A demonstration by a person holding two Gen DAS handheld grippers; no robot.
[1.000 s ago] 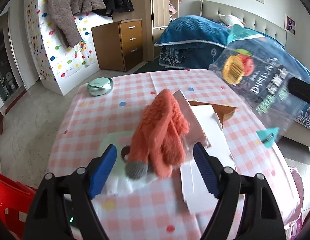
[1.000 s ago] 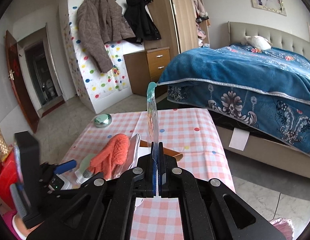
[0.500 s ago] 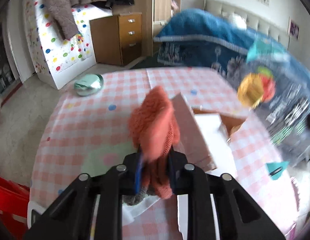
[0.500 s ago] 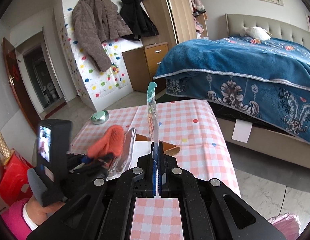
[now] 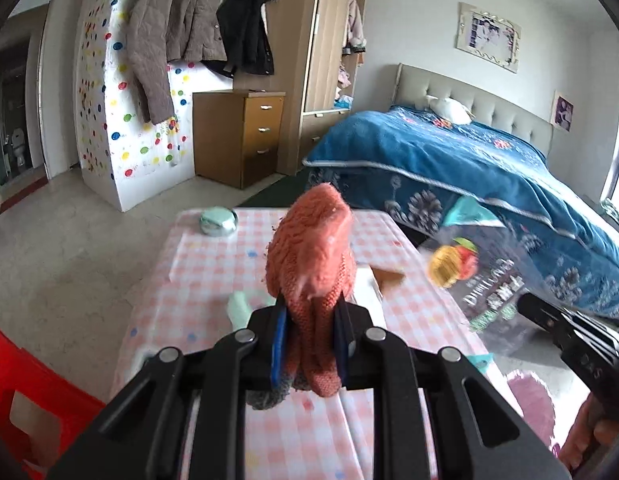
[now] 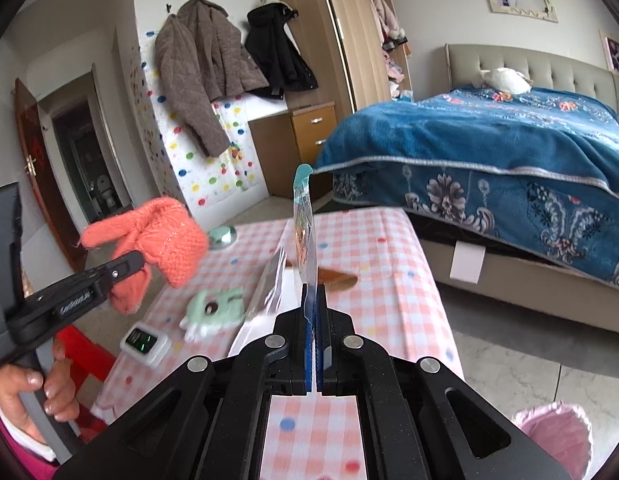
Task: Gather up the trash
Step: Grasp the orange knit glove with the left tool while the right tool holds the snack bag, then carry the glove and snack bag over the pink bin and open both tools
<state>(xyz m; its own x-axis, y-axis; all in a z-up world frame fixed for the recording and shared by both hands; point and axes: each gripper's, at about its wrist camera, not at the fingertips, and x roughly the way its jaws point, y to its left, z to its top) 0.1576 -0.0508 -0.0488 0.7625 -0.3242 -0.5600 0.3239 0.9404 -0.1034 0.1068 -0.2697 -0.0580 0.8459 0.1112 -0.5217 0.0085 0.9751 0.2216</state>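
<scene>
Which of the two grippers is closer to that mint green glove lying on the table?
Left. The left gripper hangs just above the mint green glove; the right gripper sits further right.

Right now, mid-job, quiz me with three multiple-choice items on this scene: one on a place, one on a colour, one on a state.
1. Where is the orange knit glove?
A. flat on the table
B. lifted off the table in the left gripper
C. on the bed

2. What colour is the glove lying on the checked tablecloth?
A. mint green
B. black
C. yellow

3. How is the right gripper?
A. wide open, nothing between its fingers
B. out of view
C. shut on the clear plastic snack bag

Answers: 1 B, the right wrist view shows it hanging clear of the cloth; 2 A, pale green with a white cuff; 3 C, the bag's edge stands up from between its closed fingers.
</scene>
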